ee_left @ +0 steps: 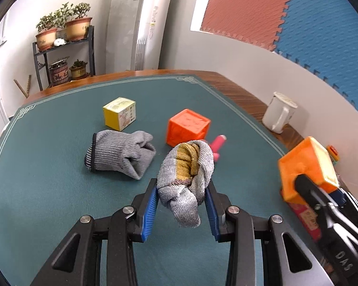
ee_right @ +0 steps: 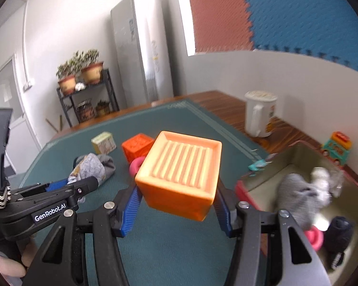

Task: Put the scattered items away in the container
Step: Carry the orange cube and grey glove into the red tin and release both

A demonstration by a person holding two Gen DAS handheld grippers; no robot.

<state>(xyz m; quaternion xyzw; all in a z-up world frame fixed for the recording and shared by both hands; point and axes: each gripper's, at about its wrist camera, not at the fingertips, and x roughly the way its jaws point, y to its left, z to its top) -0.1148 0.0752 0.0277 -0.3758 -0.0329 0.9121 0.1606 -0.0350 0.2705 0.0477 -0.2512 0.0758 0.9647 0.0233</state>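
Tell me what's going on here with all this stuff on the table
A person is tidying with two handheld grippers. The left gripper is clamped on a bundled grey and mustard sock, lifted off the green table mat. The right gripper holds an orange block in the air, near the container, which already has socks inside. A grey sock, an orange cube and a yellow box remain out.

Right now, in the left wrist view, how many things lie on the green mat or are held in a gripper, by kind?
Cubes: 3 (yellow cube, red-orange cube, orange cube in right gripper)
Sock bundles: 2 (grey sock bundle, striped sock bundle in left gripper)
Pink toy: 1
Total: 6
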